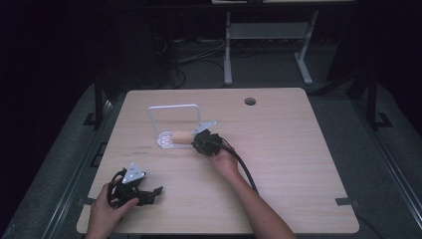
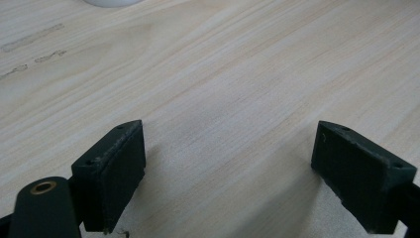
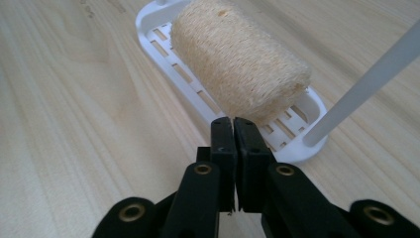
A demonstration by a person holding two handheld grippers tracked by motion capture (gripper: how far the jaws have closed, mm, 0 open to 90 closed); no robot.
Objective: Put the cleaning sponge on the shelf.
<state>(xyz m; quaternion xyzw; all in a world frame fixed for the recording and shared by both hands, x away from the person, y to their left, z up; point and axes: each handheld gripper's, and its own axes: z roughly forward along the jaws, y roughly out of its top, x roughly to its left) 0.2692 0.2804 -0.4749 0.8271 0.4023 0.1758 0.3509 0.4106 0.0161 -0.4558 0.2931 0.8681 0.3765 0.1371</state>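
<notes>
A tan loofah roll point(image 1: 180, 136) point(image 3: 237, 64) lies on its side on a white slotted tray point(image 1: 164, 141) point(image 3: 148, 25) near the table's middle. A white wire frame point(image 1: 174, 107) rises behind the tray, and one of its rods point(image 3: 366, 84) slants past the loofah's right end. My right gripper point(image 1: 195, 137) point(image 3: 233, 124) points at the loofah's near end, its jaws pressed together with nothing seen between them. Near the front left corner my left gripper point(image 1: 155, 195) point(image 2: 228, 168) rests low over bare wood with its jaws wide apart.
The light wooden table point(image 1: 288, 164) has a round cable hole point(image 1: 250, 101) at the back. Faint marks point(image 2: 34, 37) show on the wood beyond the left gripper. A black cable point(image 1: 244, 169) trails from the right gripper along the forearm. The floor around is dark.
</notes>
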